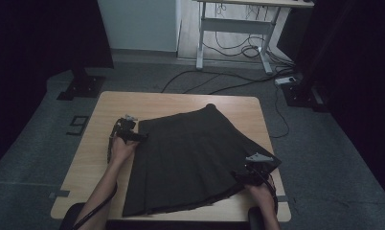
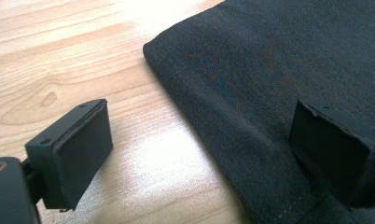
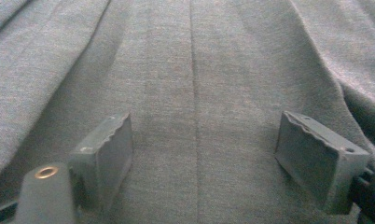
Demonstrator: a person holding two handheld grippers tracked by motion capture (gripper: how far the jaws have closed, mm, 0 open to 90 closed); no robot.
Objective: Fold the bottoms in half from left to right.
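Dim room, grey carpet floor (image 1: 324,158), cables trailing near a white frame at the back. Light wood desk (image 1: 181,103) in the middle of the high view.

Dark pleated skirt (image 1: 190,153) lies flat on the desk, spread from the centre toward the right edge; its narrower end points to the far side, its wide hem toward the person. One corner on the right appears to hang just over the desk edge, though the light is too poor to be sure.

Left gripper (image 1: 133,136) sits at the skirt's left far corner, held by the left hand (image 1: 119,149). In the left gripper view its fingers (image 2: 78,154) are spread wide: one over bare wood, the other over the cloth, with the folded edge of the skirt (image 2: 251,93) running between them. Nothing pinched.

Right gripper (image 1: 250,173) rests on the skirt's right side near the hem. In the right gripper view its fingers (image 3: 106,149) are also spread apart, low over the pleats (image 3: 195,93), gripping no fabric.
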